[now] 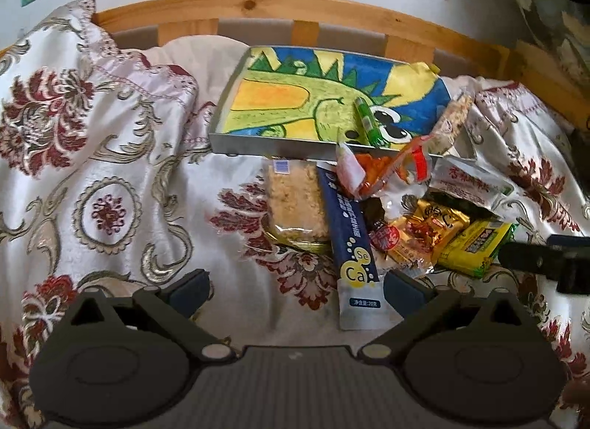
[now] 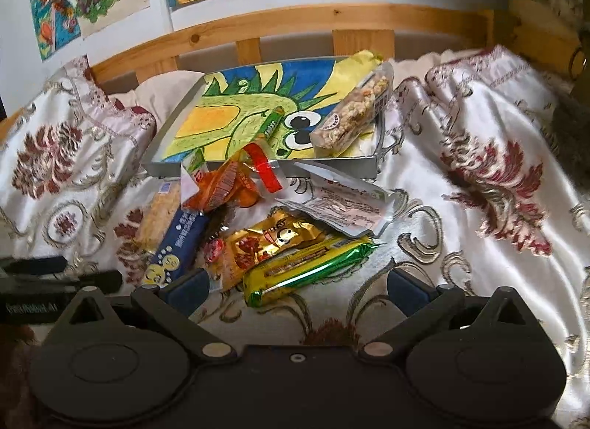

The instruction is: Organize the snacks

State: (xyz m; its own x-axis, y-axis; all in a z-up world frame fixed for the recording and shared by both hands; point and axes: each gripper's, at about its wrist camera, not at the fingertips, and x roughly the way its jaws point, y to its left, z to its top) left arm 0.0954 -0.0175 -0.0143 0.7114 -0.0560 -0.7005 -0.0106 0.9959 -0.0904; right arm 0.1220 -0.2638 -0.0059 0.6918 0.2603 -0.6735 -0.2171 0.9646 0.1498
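Gathering the loose snacks into the tray (image 2: 333,167) looked like the step in hand, and the yellow-green bar (image 2: 306,270) lay nearest the right hand-held gripper (image 2: 295,287), at the front edge of the pile on the bedspread (image 2: 461,237). A clean pick would likely take it across its narrow width, clear of the gold packet (image 2: 274,244) touching its far side, since the glossy wrapper would probably slip. Both hand-held grippers had their jaws wide apart and held nothing; the left hand-held gripper (image 1: 295,290) sat low over the bed with the blue sachet (image 1: 350,241) reaching between its fingers. The right wrist view showed a granola bar (image 2: 354,112) lying along the tray's right side beside a small green stick (image 2: 271,125); the left wrist view showed more plainly the rice cracker pack (image 1: 297,204) beside the sachet.
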